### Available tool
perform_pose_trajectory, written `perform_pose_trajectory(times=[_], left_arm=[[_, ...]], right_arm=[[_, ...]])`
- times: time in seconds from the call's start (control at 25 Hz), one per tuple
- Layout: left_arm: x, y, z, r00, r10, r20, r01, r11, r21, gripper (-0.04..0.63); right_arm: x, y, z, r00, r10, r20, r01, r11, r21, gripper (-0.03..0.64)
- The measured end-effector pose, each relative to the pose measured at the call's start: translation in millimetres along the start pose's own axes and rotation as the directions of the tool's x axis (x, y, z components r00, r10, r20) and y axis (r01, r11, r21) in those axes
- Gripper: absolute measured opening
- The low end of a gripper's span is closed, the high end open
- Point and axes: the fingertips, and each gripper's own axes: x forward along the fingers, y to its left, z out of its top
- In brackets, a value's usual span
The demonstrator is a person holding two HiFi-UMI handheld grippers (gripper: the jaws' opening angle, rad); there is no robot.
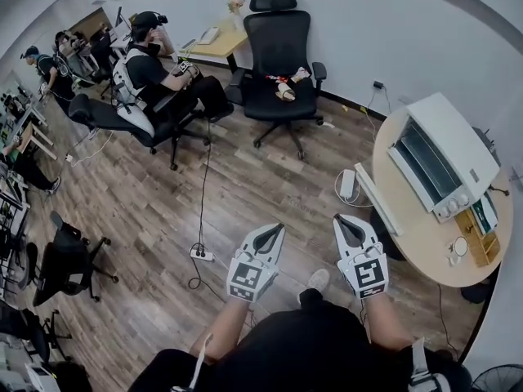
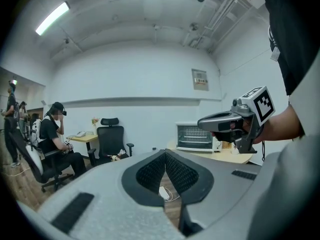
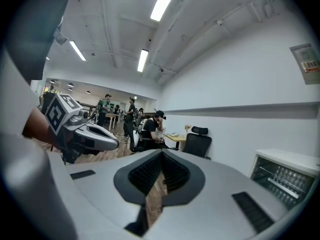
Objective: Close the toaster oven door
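Note:
The white toaster oven (image 1: 445,155) stands on a round wooden table (image 1: 409,235) at the right. Its glass front faces me, and its door looks folded down, with the white edge (image 1: 377,199) over the table's rim. The oven (image 2: 195,136) also shows far ahead in the left gripper view, and one corner of it (image 3: 285,176) shows at the right in the right gripper view. My left gripper (image 1: 272,233) and right gripper (image 1: 343,221) hover side by side over the floor, well short of the table. Both are shut and hold nothing. In its own view the left gripper (image 2: 165,155) has its pads together, and so does the right gripper (image 3: 161,156).
A black office chair (image 1: 282,55) stands by a small desk (image 1: 216,43) at the far wall. A seated person (image 1: 155,76) is at the left. A power strip (image 1: 202,255) and cables lie on the wood floor. A white adapter (image 1: 347,184) lies beside the table.

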Motion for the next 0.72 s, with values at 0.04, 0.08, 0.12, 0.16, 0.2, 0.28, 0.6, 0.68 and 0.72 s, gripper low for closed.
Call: perform_pose_trajectory(times=[0.04,0.08,0.12,0.16,0.2,0.28,0.6,0.68,0.72], left_arm=[[10,2,1,1.0,-0.008,-0.004,0.008,1.0,0.002,0.006],[21,4,1,1.0,-0.014,-0.008,0.014,1.0,0.003,0.006],[32,7,1,1.0,-0.019,-0.012,0.019,1.0,0.003,0.006],[42,9,2,1.0,-0.023,-0.014,0.023,1.0,0.003,0.006],[52,12,4,1.0,-0.027,-0.012,0.027,1.0,0.003,0.006],[71,15,10,0.999,-0.036,-0.004,0.037,0.999,0.013,0.006],[141,18,22,0.996,-0.084,-0.017,0.085,0.995,0.054,0.006],[155,21,26,0.996,-0.089,-0.018,0.09,0.994,0.065,0.006],[161,22,28,0.996,-0.091,-0.02,0.093,0.993,0.067,0.006]], right_arm=[[4,-9,-1,1.0,-0.008,-0.001,0.008,1.0,0.008,-0.002],[8,-18,-3,1.0,-0.015,-0.002,0.015,1.0,0.012,-0.003],[11,-27,-4,1.0,-0.022,-0.003,0.022,1.0,0.014,-0.003],[15,-36,-6,1.0,-0.027,-0.007,0.027,1.0,0.016,-0.003],[18,-44,-7,0.999,-0.031,-0.011,0.031,0.999,0.017,-0.002],[23,-59,-11,0.999,-0.04,-0.018,0.041,0.999,0.019,-0.003],[45,-121,-27,0.997,-0.076,-0.014,0.077,0.996,0.037,-0.003],[51,-134,-28,0.996,-0.083,-0.007,0.084,0.996,0.022,-0.003],[54,-140,-28,0.996,-0.088,-0.004,0.088,0.996,0.02,-0.002]])
